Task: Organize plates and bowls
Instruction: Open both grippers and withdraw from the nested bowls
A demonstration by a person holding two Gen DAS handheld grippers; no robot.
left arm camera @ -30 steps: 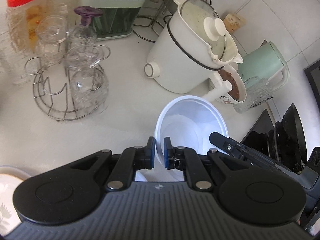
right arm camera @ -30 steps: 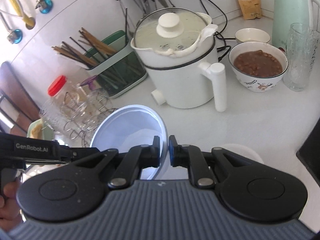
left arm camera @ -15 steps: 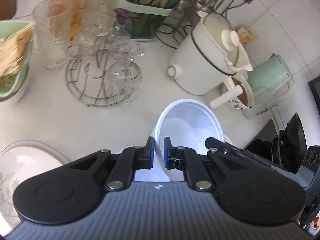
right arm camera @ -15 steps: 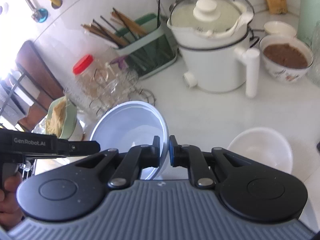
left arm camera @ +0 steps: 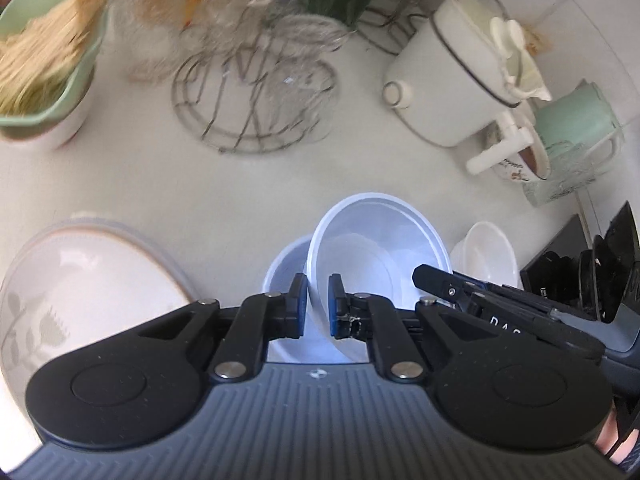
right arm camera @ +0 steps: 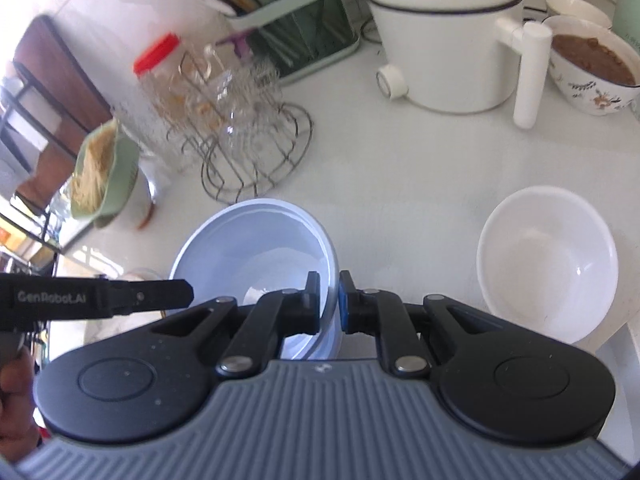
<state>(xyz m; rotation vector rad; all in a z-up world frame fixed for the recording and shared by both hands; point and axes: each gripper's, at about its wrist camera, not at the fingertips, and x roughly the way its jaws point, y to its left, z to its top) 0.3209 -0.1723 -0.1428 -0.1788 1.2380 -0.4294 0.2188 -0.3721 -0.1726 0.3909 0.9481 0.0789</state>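
Bowls, two in hand. Left tool [left arm camera: 318, 306] is closed down on the near rim of a white bowl [left arm camera: 380, 248], pads pinching the thin wall from inside and outside. Right tool [right arm camera: 329, 304] is likewise clamped on the rim of a pale blue-white bowl [right arm camera: 256, 248], wall caught between its pads. Both bowls hang tilted above the tabletop [right arm camera: 400, 168], close to each other; in the left view the second bowl shows just behind and below the first.

A third white bowl [right arm camera: 548, 260] sits upright on the tabletop just to the right. A patterned plate [left arm camera: 88, 292] lies at the left, near the held bowls.

Handling, judged: the bowls look thin-walled and glossy, probably light plastic. A rim pinch on one side leaves the bowl free to swing, and the smooth wall could slip from the pads. Walls may flex under pressure. Rim is the only practical hold; grip deep enough that the pads sit past the lip.

Hazards nearby: glassware on a wire rack [right arm camera: 256, 152], a white cooking pot [right arm camera: 444, 40], a filled bowl [right arm camera: 592, 68]. Keep swing small.

Step, judged: carrying both bowls towards nesting, perhaps with the third.
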